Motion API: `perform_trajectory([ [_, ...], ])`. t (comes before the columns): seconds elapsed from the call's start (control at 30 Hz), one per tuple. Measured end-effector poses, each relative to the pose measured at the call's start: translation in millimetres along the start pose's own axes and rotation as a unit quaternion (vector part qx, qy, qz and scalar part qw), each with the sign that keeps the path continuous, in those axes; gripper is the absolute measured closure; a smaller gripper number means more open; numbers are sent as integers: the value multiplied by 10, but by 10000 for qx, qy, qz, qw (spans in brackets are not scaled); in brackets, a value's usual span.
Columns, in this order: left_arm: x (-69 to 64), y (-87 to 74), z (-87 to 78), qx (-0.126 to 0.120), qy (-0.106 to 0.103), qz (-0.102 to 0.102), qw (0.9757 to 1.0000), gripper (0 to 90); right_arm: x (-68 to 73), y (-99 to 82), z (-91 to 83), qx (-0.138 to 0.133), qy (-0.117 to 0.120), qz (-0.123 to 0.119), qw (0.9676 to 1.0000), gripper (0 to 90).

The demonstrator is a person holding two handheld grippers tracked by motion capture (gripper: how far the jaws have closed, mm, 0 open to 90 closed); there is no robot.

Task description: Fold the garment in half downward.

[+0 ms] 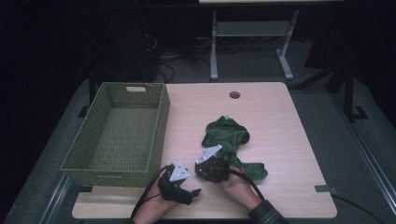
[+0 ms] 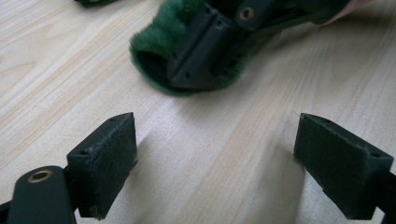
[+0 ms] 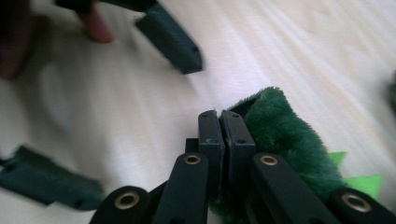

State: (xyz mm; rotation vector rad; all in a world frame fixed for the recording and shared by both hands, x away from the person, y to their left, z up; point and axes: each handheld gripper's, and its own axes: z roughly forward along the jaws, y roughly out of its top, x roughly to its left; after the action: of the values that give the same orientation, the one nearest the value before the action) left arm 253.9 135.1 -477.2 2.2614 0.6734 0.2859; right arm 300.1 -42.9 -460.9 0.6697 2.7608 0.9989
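**Right hand-held gripper clamped on green plush garment**

Where the near end of the green plush garment lies on the wooden surface, the right hand-held gripper has its two jaws pressed together with the fuzzy fabric pinched at and beside them. The right gripper view shows bright green spikes on the garment just past the jaws. Seen from the high view, the garment sprawls across the middle of the surface, its crumpled upper part farther from the person and one limb trailing toward the near right. The right hand-held gripper sits at its near left edge, held by the person's right hand.

Just beside it, the left hand-held gripper hovers low over bare wood with its jaws spread wide and nothing between them; the clamped plush end lies just ahead of it. A green woven basket stands on the left of the surface, well apart from the garment.
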Motion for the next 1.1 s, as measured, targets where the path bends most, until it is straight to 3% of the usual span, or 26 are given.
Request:
perform_trajectory([
  [0.13,2,0,-2,11,6,11,10000,126,41,8,-50,-97,280,-41,9996,880],
  [0.33,2,1,1,-7,0,8,10000,126,123,-28,-120,-147,494,-130,9986,879],
  [0.4,-4,-1,2,-12,-15,-31,10000,126,121,-41,-194,-315,499,-134,9982,879],
  [0.47,-2,-1,2,-10,-14,-21,10000,126,107,-37,-323,-538,548,44,9970,879],
  [0.6,-4,0,2,-14,-19,-37,10000,126,6,-55,-553,-886,462,253,9947,878],
  [0.73,-1,1,1,-10,-13,-20,10000,126,-112,-106,-698,-1043,348,397,9931,876],
  [1.1,3,2,-2,13,-13,13,10000,126,-368,-355,-965,-1146,35,769,9904,867],
])
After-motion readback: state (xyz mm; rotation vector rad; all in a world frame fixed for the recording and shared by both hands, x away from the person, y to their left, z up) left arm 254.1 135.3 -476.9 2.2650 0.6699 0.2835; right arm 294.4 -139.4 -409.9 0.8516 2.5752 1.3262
